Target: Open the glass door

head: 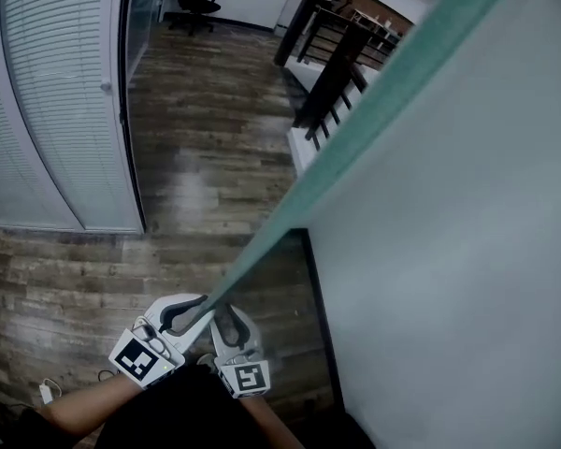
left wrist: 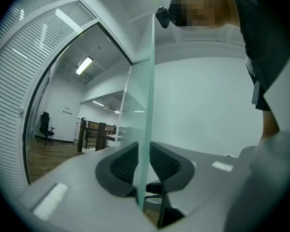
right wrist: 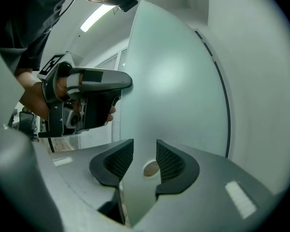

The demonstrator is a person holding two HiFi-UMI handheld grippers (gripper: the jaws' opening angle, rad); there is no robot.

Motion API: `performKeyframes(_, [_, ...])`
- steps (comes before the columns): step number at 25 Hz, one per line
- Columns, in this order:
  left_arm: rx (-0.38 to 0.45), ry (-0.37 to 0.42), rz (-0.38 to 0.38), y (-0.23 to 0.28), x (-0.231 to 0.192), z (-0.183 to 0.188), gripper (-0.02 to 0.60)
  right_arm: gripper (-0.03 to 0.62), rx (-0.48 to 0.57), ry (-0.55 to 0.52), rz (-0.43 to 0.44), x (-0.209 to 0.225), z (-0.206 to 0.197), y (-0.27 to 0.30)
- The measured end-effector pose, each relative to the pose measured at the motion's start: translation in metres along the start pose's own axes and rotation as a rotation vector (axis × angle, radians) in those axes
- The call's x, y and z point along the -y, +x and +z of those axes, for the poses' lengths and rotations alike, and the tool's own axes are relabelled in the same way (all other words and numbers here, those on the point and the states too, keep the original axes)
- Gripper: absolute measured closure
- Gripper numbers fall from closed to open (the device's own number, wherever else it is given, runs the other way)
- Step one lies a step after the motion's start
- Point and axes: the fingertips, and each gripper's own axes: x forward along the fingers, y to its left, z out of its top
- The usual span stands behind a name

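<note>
Head view: the glass door (head: 355, 138) stands partly swung out over the wood floor (head: 206, 157). Its green-tinted free edge runs down to the left gripper (head: 192, 309) and right gripper (head: 229, 318), which sit side by side at that edge. Judged step: drawing the door wider by its edge. Recommended: pull along the door's arc, not straight back, and hold the clamping gripper square so its pads do not skid on smooth glass. Left gripper view: the left gripper (left wrist: 144, 161) is clenched on the glass door (left wrist: 146, 81), with a ribbed pad bearing on each face and the edge upright between them. This grip appears to carry the whole load, so no twist should go into it. Right gripper view: the right gripper (right wrist: 145, 161) is released, jaws spread. The glass door (right wrist: 174, 81) fills the gap, and no pad is seen pressing. It should close before sharing the pull, or move clear. Door as seen: pale frosted face, thick frameless edge, no handle visible. A small round mark (right wrist: 151, 168) between the jaws cannot be identified.
</note>
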Motion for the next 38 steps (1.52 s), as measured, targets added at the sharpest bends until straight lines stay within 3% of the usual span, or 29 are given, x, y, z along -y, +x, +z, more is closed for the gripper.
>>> performKeyframes(3, [0.027, -0.045, -0.047, 0.001, 0.004, 0.003, 0.505, 0.457, 0.013, -0.017, -0.037, -0.005, 0.010, -0.009])
performKeyframes(9, [-0.068, -0.026, -0.080, 0.003, 0.015, -0.010, 0.505, 0.462, -0.026, 0.021, -0.174, -0.006, 0.010, -0.025])
performKeyframes(15, [-0.042, -0.058, -0.162, 0.009, 0.037, -0.004, 0.502, 0.462, 0.009, 0.049, -0.260, -0.003, 0.013, -0.047])
performKeyframes(18, [-0.059, -0.104, -0.187, 0.011, 0.047, -0.009, 0.494, 0.462, 0.010, 0.072, -0.256, -0.008, 0.016, -0.058])
performKeyframes(25, [-0.057, -0.095, -0.213, 0.019, 0.067, -0.005, 0.492, 0.462, -0.062, 0.076, -0.260, 0.004, 0.018, -0.082])
performKeyframes(32, [-0.109, -0.080, -0.251, 0.027, 0.091, -0.018, 0.489, 0.466, -0.007, 0.161, -0.256, 0.018, 0.020, -0.100])
performKeyframes(38, [-0.111, -0.081, -0.261, 0.040, 0.108, -0.018, 0.486, 0.462, 0.047, 0.074, -0.230, 0.021, 0.034, -0.113])
